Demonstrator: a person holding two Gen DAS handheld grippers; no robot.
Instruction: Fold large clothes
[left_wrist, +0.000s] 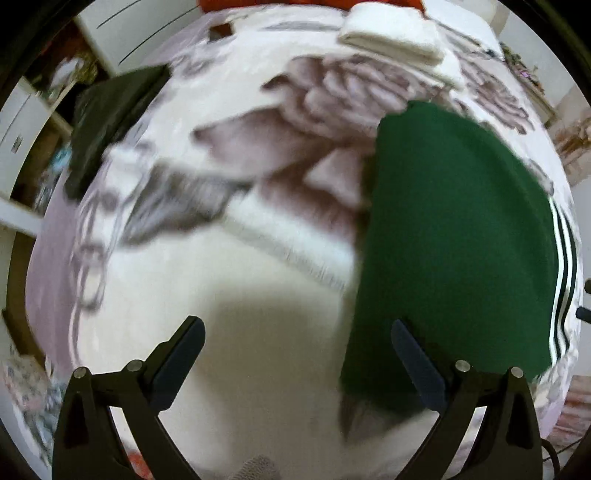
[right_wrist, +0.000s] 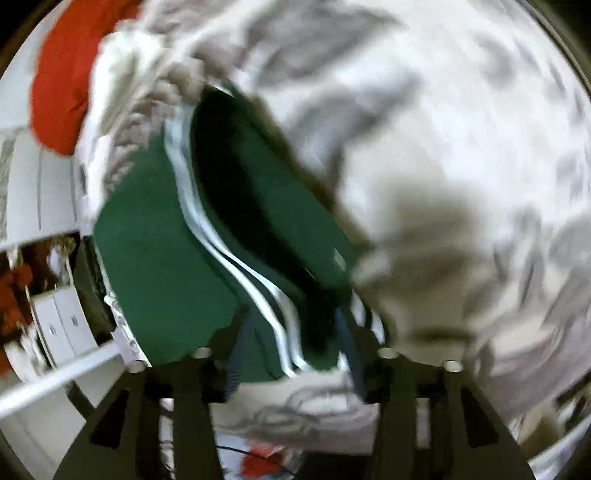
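A green garment with white side stripes is seen lying on the bed, spread over the flower-patterned bedspread. A folded white towel is set well beyond the garment's far end, and a dark folded item lies well apart from the garment, at the bed's edge.

The left hand-held gripper is held above the bedspread just beside the garment's near corner, its jaws spread wide, nothing between them. In the right wrist view, the right hand-held gripper is pressed onto the striped edge of the garment, and cloth is seen bunched between the fingers; the picture is blurred, so the exact bite cannot be told.

The fabric is judged soft, limp and light, likely a knit that sags and slides on itself. Stiffness is offered only by the striped seam and the hem, so a hold is best taken there or at a corner, with both layers pinched together. A grip in the middle of the panel is expected to drag wrinkles into the fold.
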